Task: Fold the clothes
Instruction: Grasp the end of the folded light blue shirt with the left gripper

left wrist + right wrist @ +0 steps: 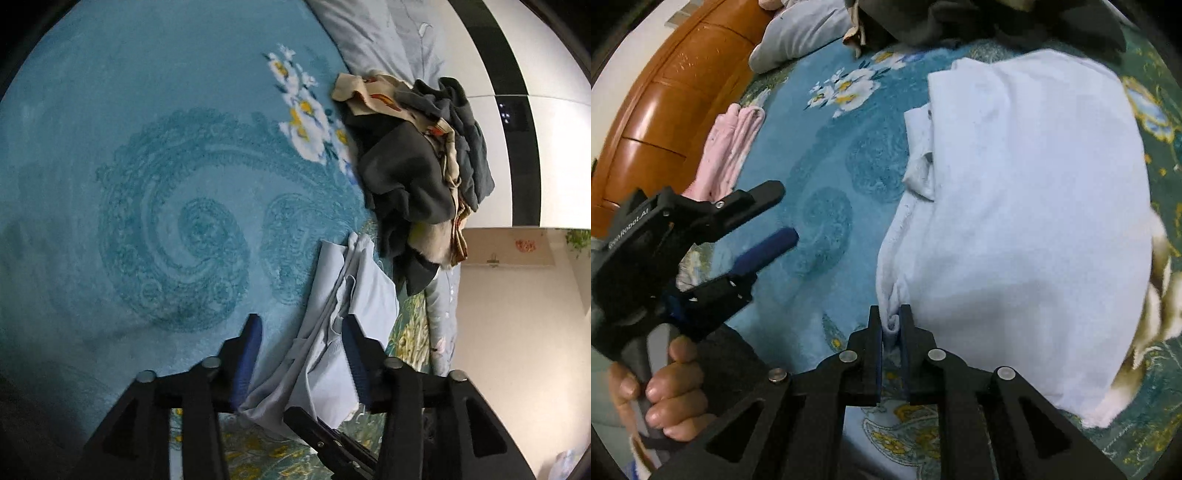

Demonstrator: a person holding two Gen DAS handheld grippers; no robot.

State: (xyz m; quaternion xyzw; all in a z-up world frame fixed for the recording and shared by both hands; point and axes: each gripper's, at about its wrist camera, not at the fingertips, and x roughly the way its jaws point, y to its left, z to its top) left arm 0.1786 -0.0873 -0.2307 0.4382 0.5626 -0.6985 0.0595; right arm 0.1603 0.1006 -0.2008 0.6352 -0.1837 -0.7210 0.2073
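Observation:
A pale blue-white garment (pixel 1034 221) lies folded and fairly flat on the teal floral bedspread (pixel 827 177). My right gripper (pixel 891 322) is shut on a bunched corner of the garment's near edge, and the cloth shows pinched between the blue pads. In the left wrist view the same garment (pixel 369 288) runs up between the fingers of my left gripper (pixel 303 328), which stands open with its pads apart from the cloth's left side. In the right wrist view the left gripper (pixel 788 214) hovers over the bedspread left of the garment, with nothing pinched in it.
A heap of dark grey and patterned clothes (pixel 417 158) sits at the bed's far side, just beyond the garment. A pink garment (pixel 727 147) lies by the wooden headboard (pixel 665 103), with a grey pillow (pixel 801 33) behind. A hand (pixel 672 398) holds the left gripper's handle.

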